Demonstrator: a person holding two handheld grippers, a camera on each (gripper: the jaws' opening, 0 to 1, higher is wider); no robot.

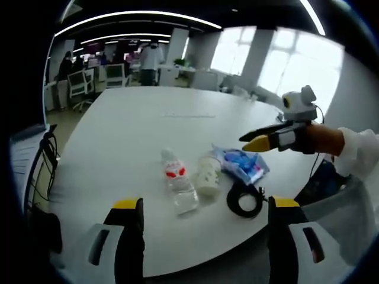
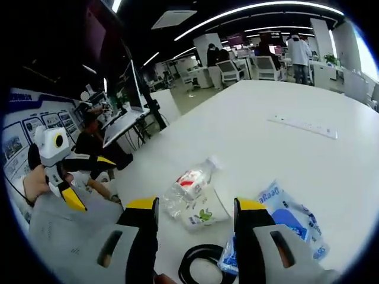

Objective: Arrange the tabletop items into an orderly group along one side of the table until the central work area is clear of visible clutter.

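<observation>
— While the four items lie bunched near the table [image 1: 142, 136] edge, how will they handle?

— Judged light. Clear bottle [image 1: 177, 180] on its side: smooth, likely to roll; take mid-body. Paper cup [image 1: 208, 176] beside it: crushable. Blue packet [image 1: 243, 164]: soft. Black cable coil [image 1: 244, 199]: limp; take at the loop.

— Gripper poses?

— Left gripper [image 1: 201, 222] low at the near edge, jaws spread, empty. Right gripper [image 2: 195, 228] over cup and coil, jaws apart, holding nothing.
</observation>
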